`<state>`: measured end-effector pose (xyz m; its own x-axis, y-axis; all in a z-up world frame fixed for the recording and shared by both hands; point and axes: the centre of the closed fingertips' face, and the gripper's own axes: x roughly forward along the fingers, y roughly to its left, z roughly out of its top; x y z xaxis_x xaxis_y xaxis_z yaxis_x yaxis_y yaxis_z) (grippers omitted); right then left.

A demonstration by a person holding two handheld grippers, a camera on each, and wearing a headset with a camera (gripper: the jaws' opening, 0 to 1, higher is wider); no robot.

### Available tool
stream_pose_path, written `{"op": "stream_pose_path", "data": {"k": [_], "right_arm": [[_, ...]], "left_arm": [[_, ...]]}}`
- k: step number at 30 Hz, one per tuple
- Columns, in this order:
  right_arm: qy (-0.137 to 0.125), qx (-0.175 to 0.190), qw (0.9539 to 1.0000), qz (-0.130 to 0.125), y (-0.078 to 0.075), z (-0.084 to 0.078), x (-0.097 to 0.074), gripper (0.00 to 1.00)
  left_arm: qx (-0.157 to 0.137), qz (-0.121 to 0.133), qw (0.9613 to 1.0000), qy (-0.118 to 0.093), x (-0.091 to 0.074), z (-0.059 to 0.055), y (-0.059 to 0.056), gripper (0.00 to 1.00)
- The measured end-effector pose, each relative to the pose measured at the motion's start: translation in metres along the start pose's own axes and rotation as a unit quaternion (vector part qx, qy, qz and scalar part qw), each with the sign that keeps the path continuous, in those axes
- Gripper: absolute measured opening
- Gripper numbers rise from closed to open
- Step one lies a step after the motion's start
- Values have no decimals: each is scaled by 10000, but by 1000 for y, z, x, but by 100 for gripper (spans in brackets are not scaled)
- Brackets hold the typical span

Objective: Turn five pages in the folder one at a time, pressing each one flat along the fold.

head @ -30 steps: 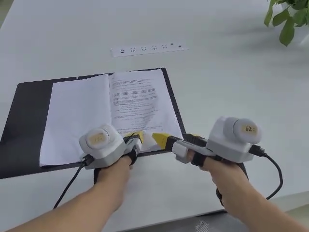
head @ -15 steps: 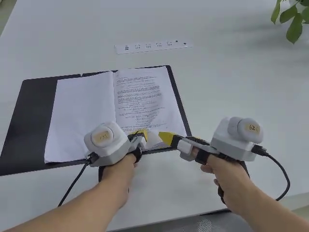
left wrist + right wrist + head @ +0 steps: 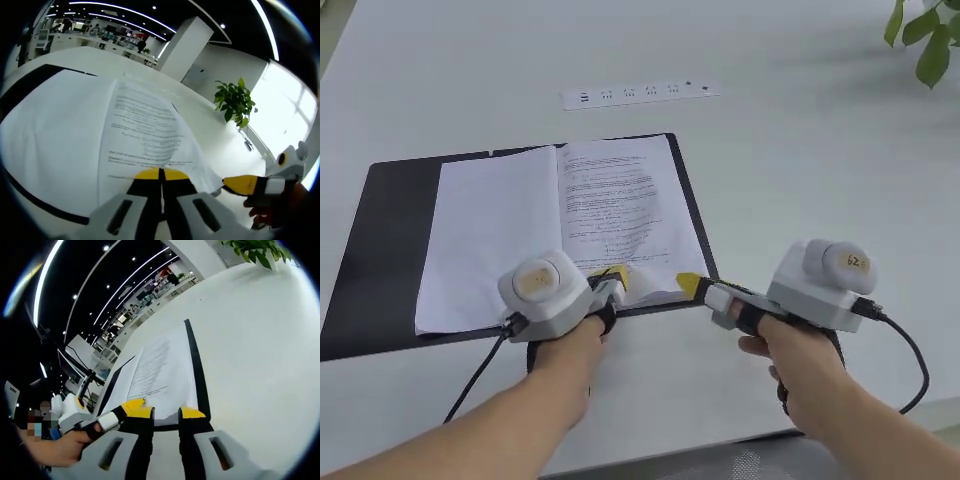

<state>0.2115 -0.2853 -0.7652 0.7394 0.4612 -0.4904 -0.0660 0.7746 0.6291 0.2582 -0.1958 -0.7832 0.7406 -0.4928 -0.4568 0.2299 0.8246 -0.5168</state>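
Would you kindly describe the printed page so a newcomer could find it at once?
On the white table lies an open black folder. The printed page is its right-hand sheet, covered in text, unlike the blank sheet beside it.

One folder (image 3: 380, 250) is lying on one bench (image 3: 800, 150), showing two pages: one blank page (image 3: 490, 235) and one printed page (image 3: 615, 205). Two grippers are hovering, the left gripper (image 3: 610, 281) and the right gripper (image 3: 692, 287). One power strip (image 3: 640, 94) and one plant (image 3: 930, 35) are sitting beyond.
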Motion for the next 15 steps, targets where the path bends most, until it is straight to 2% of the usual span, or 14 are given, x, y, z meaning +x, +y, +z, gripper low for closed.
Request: {"op": "stream_pose_path", "data": {"k": [4,6,8,15], "right_arm": [[-18,199,9994,-270,-13,0,1,4],[-23,238,9993,-294,-14,-1,2,0],[-60,468,9984,-298,-15,-2,2,0],[-208,385,9985,-334,-12,0,0,0]], "left_arm": [[13,0,10000,3,0,0,0,0],[31,2,10000,6,0,0,0,0],[39,1,10000,12,0,0,0,0],[89,-3,10000,33,0,0,-1,0]]}}
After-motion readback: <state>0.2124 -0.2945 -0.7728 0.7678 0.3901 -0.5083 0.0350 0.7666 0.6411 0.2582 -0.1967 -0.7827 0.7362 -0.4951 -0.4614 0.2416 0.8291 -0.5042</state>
